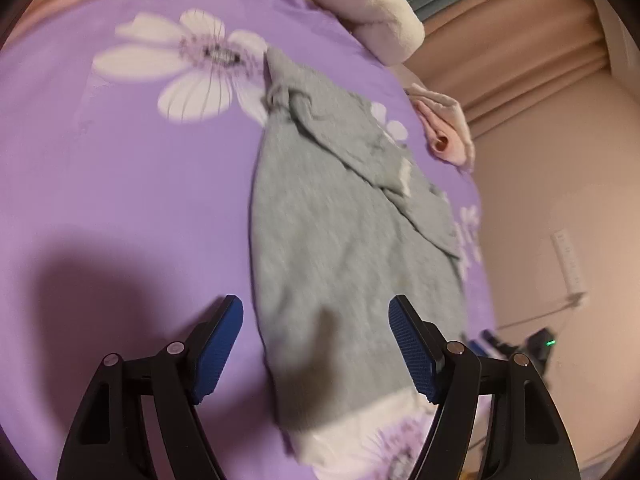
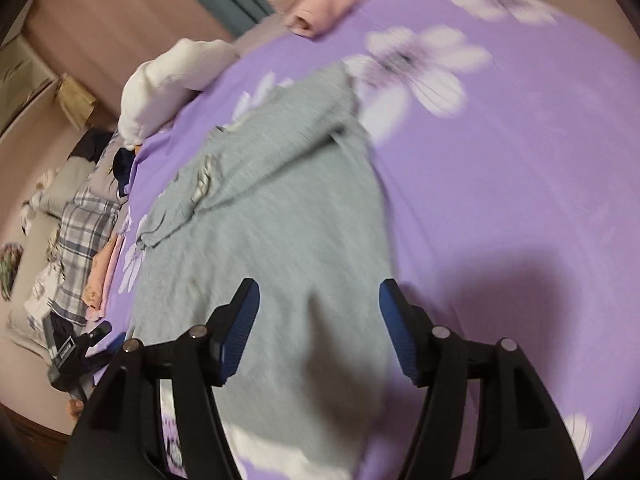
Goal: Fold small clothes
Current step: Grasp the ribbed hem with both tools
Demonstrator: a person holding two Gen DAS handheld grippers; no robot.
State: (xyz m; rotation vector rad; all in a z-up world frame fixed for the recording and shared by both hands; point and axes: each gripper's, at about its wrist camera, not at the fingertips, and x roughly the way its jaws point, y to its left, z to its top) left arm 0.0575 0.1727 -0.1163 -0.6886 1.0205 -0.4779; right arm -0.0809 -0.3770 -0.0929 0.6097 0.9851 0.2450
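While both cameras blur with motion, we can still read the layout. We see a grey garment lying flat on a purple flowered bedsheet. In the left wrist view its long axis runs from about 6 o'clock up to 12 o'clock, leaning slightly left at the top, where it narrows to a bunched point beside a large white flower print. A folded-over flap crosses the upper right part, toward 2 o'clock. The near end sits low in frame, between our fingers, over a white patch we cannot identify.

In the right wrist view the same garment runs from 6 o'clock toward 12 o'clock, leaning slightly right at the top, with the rumpled flap at 10 o'clock.

Our left gripper is released: jaws stand wide apart, blue pads clear of the cloth, nothing pinched. Our right gripper is likewise released, jaws spread above the grey fabric, nothing between the pads.

Edges: in the left view the bed edge falls away close along the garment's right side, from 1 to 5 o'clock. A cream blanket sits at 12 to 1 o'clock, and a pink folded piece lies near the edge at 2 o'clock. Open sheet spreads from 7 to 11 o'clock. In the right view bare sheet fills 1 to 4 o'clock; a heap of plaid clothes lies off the bed at 9 o'clock.
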